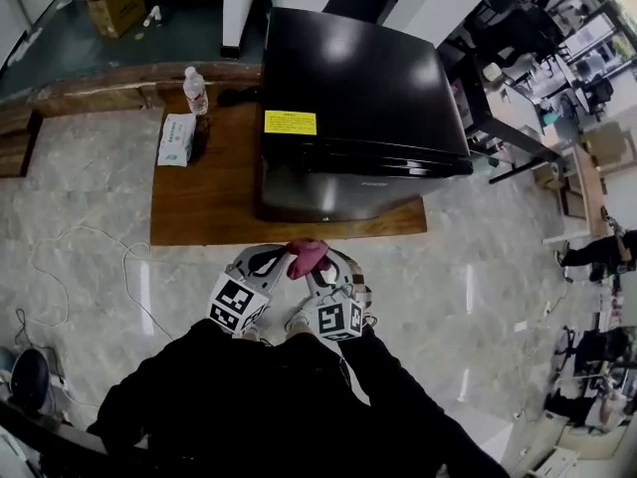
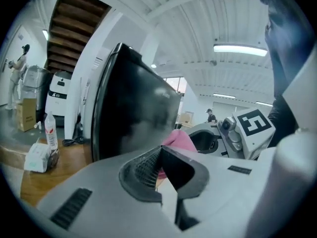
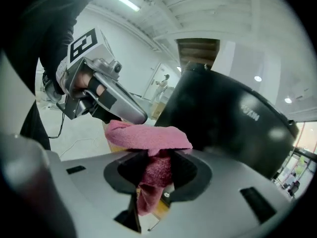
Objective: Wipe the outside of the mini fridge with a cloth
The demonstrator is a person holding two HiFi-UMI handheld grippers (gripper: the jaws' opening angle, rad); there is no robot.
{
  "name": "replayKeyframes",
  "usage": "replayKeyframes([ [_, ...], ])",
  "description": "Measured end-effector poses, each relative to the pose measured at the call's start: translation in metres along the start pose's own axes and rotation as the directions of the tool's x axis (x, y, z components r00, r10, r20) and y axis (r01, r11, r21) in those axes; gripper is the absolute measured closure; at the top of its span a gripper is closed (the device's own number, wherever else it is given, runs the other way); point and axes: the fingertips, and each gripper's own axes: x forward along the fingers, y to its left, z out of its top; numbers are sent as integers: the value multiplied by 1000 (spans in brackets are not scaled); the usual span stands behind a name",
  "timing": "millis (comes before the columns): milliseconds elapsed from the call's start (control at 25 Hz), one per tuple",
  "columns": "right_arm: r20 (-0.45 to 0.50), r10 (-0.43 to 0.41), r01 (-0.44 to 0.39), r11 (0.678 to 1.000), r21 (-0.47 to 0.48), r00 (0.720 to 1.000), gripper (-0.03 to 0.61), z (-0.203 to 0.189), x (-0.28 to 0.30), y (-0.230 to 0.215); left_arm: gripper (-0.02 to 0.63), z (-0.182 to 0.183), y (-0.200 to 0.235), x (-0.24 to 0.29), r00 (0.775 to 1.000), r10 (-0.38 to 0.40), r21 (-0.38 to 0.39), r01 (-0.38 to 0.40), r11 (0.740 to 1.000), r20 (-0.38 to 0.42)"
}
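The cloth (image 3: pixel 148 135) is held clamped by the right hand-held gripper (image 3: pixel 154 160). The left hand-held gripper (image 2: pixel 161 152) is closed. The mini fridge (image 1: pixel 358 108) is located straight ahead.

**Mini fridge** (image 1: pixel 358 88): glossy black top and door, with a yellow rectangular label (image 1: pixel 290 122) on the top.
**Cloth** (image 1: pixel 308 257): pink.
**Left gripper** (image 2: pixel 161 157) and **right gripper** (image 3: pixel 156 167): pale grey shells with dark grey fingers (image 2: pixel 146 168). Each carries a white cube (image 1: pixel 237 303) patterned with black square markers.
**Wooden board** (image 1: pixel 209 197) under the fridge: warm brown.
**Floor** (image 1: pixel 80 187): grey-beige marbling.
**Bottle** (image 1: pixel 196 90): clear, with a white cap and red label.
**Pack** (image 1: pixel 177 139) beside the bottle: white and green.
**Cardboard box** (image 1: pixel 116 3): tan.
**Sleeves** (image 1: pixel 149 396): black.
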Motion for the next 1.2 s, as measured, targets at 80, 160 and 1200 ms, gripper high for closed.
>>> replayKeyframes([
  [80,19,-62,61,998,21,998,448,13,-32,-23,607,29,-27,-2,999,-25,27,25,999,23],
  [160,32,-144,143,989,27,989,448,23,-58,-52,607,52,-46,5,998,-53,64,51,997,30],
  [1200,294,-253,336,900,-278,921,446,-11,-105,-290,607,193,-131,175,967,31,188,-80,979,251],
])
